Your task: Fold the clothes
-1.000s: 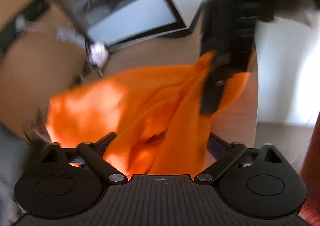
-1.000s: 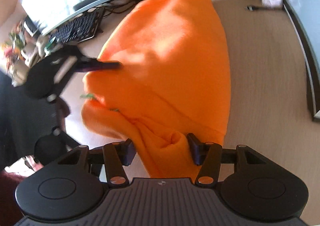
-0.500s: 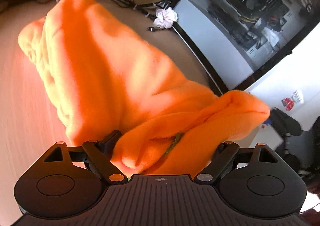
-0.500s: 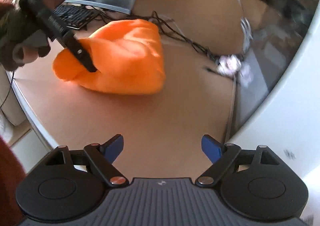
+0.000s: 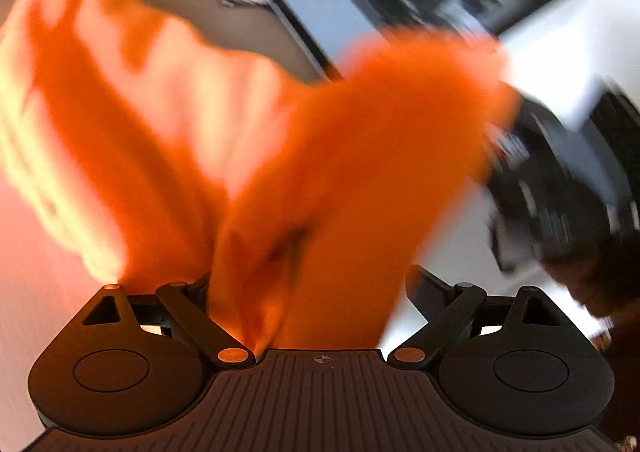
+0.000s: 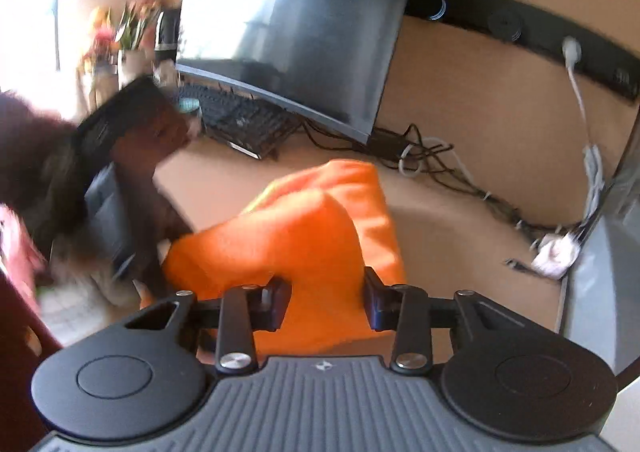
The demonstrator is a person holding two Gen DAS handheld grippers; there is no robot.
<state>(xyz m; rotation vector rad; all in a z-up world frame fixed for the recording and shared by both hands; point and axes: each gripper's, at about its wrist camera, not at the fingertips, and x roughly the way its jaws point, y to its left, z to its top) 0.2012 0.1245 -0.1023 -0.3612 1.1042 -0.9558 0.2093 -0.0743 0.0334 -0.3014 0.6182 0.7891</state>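
Note:
An orange fleece garment (image 5: 168,120) lies bunched on the wooden desk (image 6: 460,240). In the left wrist view a fold of it (image 5: 320,236) sits between the wide-apart jaws of my left gripper (image 5: 308,292), touching only the left finger; the view is blurred. In the right wrist view the garment (image 6: 312,236) fills the gap of my right gripper (image 6: 326,304), whose jaws press its sides. The other gripper and the hand holding it (image 6: 132,180) show blurred at the left.
A curved monitor (image 6: 296,28) and a keyboard (image 6: 240,120) stand behind the garment. Tangled cables (image 6: 432,160) and a crumpled tissue (image 6: 556,252) lie at the back right. A PC case with a glass side (image 5: 420,4) stands to the right. Flowers (image 6: 120,28) stand at the far left.
My right gripper, open and away from the cloth half a second ago, has come back and closed on the garment. My left gripper's jaws have spread wider and it has swung, blurring the view.

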